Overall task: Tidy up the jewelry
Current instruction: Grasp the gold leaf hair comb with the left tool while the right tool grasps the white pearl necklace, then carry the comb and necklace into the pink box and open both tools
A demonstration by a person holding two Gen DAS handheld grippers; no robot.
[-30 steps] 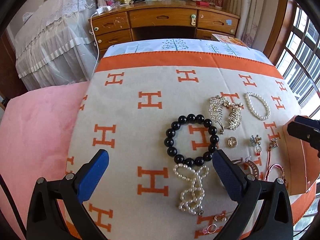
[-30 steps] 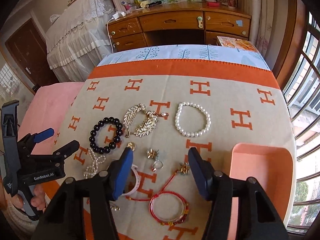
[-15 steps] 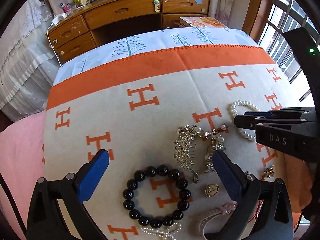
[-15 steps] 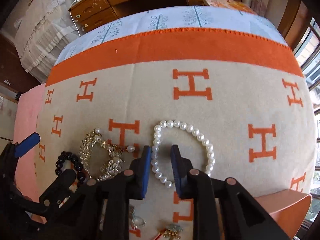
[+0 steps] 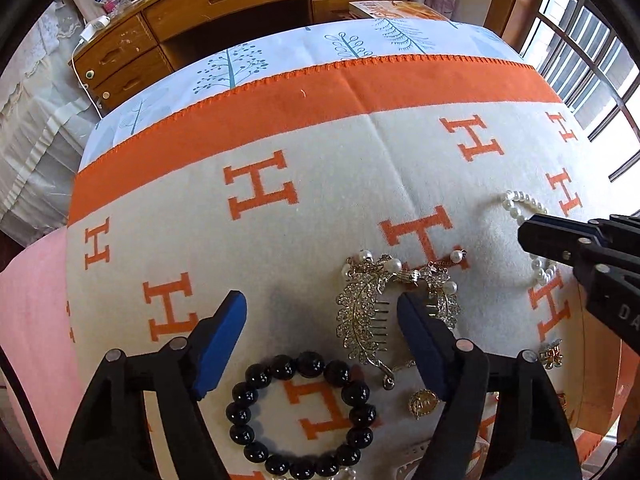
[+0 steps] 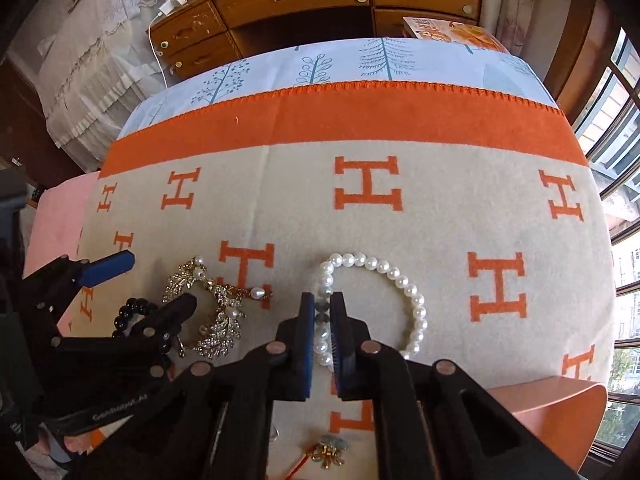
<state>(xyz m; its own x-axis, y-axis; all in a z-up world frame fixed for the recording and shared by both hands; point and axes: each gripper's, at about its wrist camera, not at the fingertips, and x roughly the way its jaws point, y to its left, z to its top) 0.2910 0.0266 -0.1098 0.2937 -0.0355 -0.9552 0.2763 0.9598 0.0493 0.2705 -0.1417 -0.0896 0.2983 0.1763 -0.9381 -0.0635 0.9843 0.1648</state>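
The right tongs are pinching the near-left stretch of the pearl bracelet, which lies flat on the H-patterned blanket at about 12 o'clock from them. To do this well, I'd keep the squeeze firm on the beads and lift straight up so the strand doesn't snag the blanket, then carry it toward the pink tray at 4 o'clock, presumably its destination. The left tongs are spread wide, holding nothing, poised over the gold leaf hair comb. Counted: one pearl bracelet, one black bead bracelet, one comb, one small gold coin charm, one tray.
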